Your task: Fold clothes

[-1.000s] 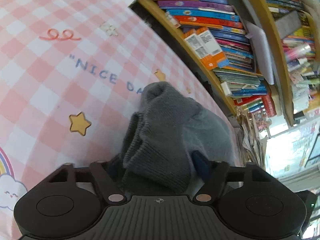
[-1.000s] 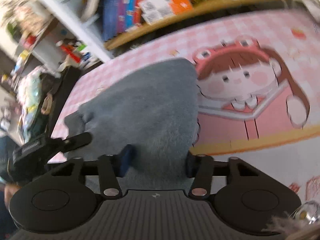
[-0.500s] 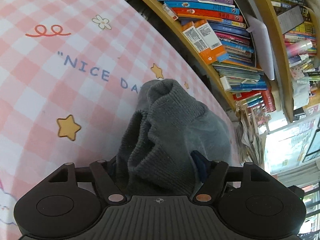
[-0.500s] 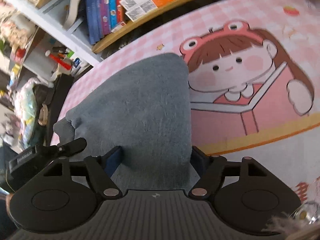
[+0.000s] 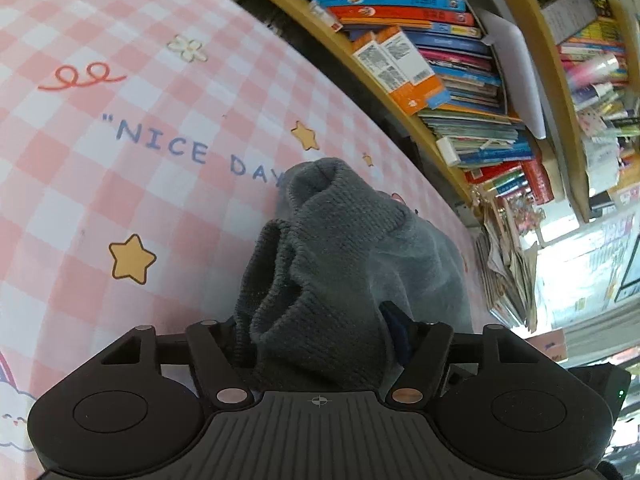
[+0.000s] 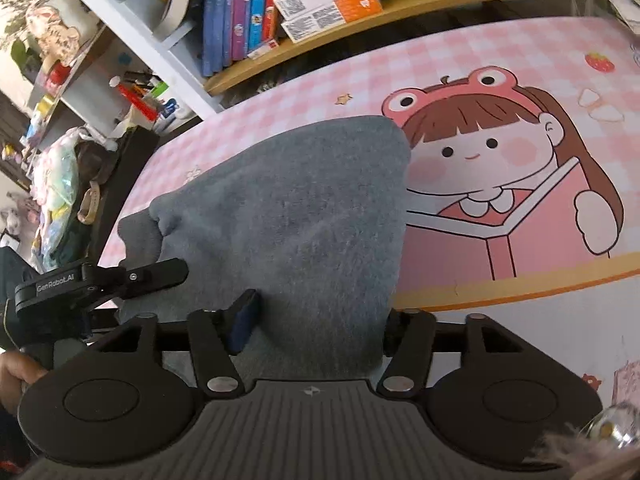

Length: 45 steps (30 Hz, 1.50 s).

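Right wrist: both the right gripper (image 6: pixel 316 326) and left gripper (image 5: pixel 316 336) pinch the grey sweater (image 6: pixel 304 216); pink bench (image 6: pixel 500 300) lies bare beside it.

Grey knit garment (image 5: pixel 340 248); pink-white checked tablecloth (image 5: pixel 120 184), yellow stars.

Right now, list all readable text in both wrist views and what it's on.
"NICE DAY": blue letters on the pink checked tablecloth, the last letter partly hidden by the grey knit garment.
"GenRobot.AI": on the left gripper, seen from the right wrist view.
Book spines and orange boxes: print too small to read.
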### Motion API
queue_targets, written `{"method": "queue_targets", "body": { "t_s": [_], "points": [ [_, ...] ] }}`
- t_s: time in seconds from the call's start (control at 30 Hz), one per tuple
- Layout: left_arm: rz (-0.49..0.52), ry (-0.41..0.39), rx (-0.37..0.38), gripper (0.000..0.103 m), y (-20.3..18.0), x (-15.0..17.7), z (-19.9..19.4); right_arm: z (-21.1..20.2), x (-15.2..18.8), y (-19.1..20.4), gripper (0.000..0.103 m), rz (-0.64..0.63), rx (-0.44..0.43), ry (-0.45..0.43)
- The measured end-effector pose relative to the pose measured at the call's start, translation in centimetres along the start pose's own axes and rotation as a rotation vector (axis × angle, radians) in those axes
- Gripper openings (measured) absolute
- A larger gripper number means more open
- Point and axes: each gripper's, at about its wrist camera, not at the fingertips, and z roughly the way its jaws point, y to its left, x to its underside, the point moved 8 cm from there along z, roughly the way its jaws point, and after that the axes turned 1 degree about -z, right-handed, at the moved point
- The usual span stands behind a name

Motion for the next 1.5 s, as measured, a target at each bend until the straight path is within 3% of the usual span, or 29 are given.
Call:
{"method": "queue_targets", "body": {
  "t_s": [0.1, 0.23, 0.4, 0.63, 0.97, 1.5],
  "points": [
    [-0.013, -0.002, 0.011, 0.068, 0.1, 0.2, 0.2, 0.2, 0.1, -0.2, 0.061, 0.022, -0.001, 0.003],
    [-0.004, -0.01, 0.022, 0.061, -0.2, 0.2, 0.0, 0.0, -0.1, 0.3, 0.045, 0.003, -0.021, -0.004],
    [0.033, -0.046, 0.056, 0.057, -1.6, -0.5, -0.7, -0.9, -0.9, 1.2, 0.039, -0.054, -0.028, -0.046],
    [0.059, -0.074, 0.092, 0.057, -3.5, -3.0, -0.4, -1.3, -3.8, 1.5, 0.039, -0.095, -0.029, -0.1],
    [0.13, -0.102, 0.112, 0.057, -6.0, -8.1, 3.0, -0.1, -9.8, 0.4, 0.039, -0.13, -0.022, -0.155],
    [0.117, -0.116, 0.105, 0.057, -5.8, -13.7, 10.1, 5.6, -17.2, -3.2, 0.04, -0.165, -0.004, -0.141]
  ]
}}
